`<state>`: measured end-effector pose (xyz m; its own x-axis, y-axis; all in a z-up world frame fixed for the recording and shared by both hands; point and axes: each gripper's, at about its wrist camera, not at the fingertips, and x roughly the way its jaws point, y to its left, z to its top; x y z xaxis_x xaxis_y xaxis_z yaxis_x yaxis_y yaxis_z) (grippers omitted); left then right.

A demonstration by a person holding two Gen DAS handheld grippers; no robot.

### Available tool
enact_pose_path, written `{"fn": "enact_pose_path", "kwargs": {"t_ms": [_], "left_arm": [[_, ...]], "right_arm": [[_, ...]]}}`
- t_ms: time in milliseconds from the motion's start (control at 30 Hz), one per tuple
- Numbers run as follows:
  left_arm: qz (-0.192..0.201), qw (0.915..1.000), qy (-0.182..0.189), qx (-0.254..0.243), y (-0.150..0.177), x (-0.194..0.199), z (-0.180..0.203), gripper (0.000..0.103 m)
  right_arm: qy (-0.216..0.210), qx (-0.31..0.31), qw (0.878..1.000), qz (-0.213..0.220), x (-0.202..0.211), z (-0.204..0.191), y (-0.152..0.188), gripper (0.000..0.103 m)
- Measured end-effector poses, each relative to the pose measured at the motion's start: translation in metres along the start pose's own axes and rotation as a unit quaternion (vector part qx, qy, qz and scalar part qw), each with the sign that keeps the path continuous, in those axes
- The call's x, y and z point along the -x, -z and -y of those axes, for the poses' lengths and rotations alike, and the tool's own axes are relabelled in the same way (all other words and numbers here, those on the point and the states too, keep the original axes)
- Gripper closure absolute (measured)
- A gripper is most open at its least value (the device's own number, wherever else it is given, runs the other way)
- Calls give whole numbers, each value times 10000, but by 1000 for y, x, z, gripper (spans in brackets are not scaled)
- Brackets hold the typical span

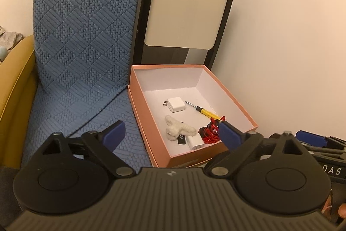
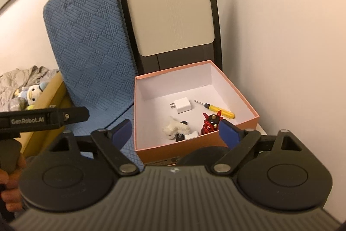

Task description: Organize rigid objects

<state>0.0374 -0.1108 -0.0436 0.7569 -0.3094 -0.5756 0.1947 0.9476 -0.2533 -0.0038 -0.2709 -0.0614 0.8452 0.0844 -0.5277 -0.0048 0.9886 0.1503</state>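
Note:
A pink box [image 1: 237, 105] with a white inside stands open on the seat by the wall. In it lie a white charger [image 1: 176, 104], a yellow screwdriver [image 1: 205, 111], a red figurine [image 1: 210, 132], a white fluffy toy [image 1: 179, 128], a small black stick [image 1: 181, 139] and a second white plug [image 1: 195, 142]. My left gripper [image 1: 172, 130] hovers open at the box's near left corner, nothing between its blue pads. My right gripper [image 2: 175, 127] is open too, just before the box [image 2: 237, 88], holding nothing. The figurine [image 2: 209, 123] sits near its right pad.
A blue quilted cushion [image 1: 82, 36] covers the seat left of the box. A beige folded panel [image 1: 186, 10] stands behind it, and a plain wall [image 1: 292, 36] closes the right side. A cardboard box [image 2: 49, 92] with soft toys sits far left. A hand holds the left gripper's handle [image 2: 43, 117].

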Motion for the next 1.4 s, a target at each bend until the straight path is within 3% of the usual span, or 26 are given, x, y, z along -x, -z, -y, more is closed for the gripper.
{"fn": "enact_pose_path", "kwargs": {"t_ms": [233, 767, 1400], "left_arm": [[4, 10000, -77, -1, 8, 0, -2, 0], [-233, 9994, -243, 46, 21, 1, -3, 0], [-120, 9992, -344, 187, 23, 6, -10, 0]], "right_arm": [[82, -50, 9999, -92, -4, 3, 11, 12], [71, -31, 9998, -158, -5, -5, 23, 12], [107, 36, 9997, -214, -7, -5, 22, 12]]}}
